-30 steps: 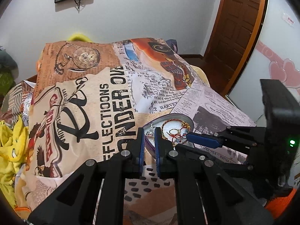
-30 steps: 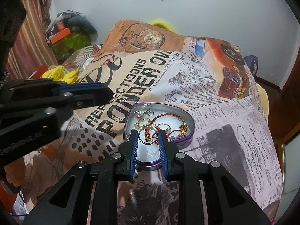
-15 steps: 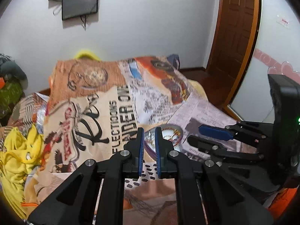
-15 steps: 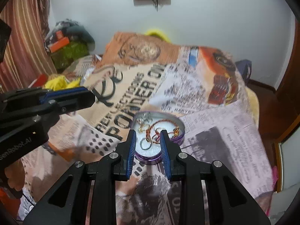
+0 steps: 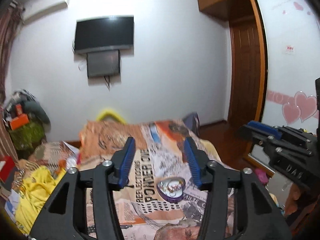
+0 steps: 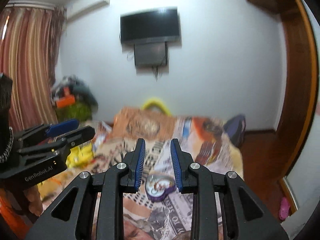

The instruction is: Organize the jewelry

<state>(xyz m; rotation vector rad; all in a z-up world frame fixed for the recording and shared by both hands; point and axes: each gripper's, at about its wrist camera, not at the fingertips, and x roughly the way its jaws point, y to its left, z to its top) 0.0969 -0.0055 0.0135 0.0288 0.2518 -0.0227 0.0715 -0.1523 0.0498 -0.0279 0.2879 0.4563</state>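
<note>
Both views are smeared by motion blur, so the print on the bedspread (image 5: 160, 172) reads only in fragments and its far end is a wash of orange and white. The heart-shaped purple tin (image 5: 170, 188) is small in both pictures. In the left wrist view it lies at about 5 o'clock from the frame's centre, on the bedspread, seen low between the two blue pads and nearer the right one. In the right wrist view the tin (image 6: 160, 187) sits at 6 o'clock, between the two black finger bases.

Inside the tin is a tangle of jewelry (image 5: 172, 186): gold and reddish loops on a pale floor. Single pieces cannot be told apart, and whether they are rings, chains or bracelets is too blurred to say.

The left gripper (image 5: 159, 160) has its jaws spread wide with nothing between them, well above the bedspread. The right gripper (image 6: 156, 161) is also parted, somewhat narrower, and empty. Each shows in the other's view only in part: the right one enters at 3 o'clock, cut off by the frame edge, and the left one at 9 o'clock.

A dark television (image 5: 104, 33) hangs on the far wall at 12 o'clock. Striped curtains (image 6: 28, 66) fill the 10 o'clock side of the right view.
</note>
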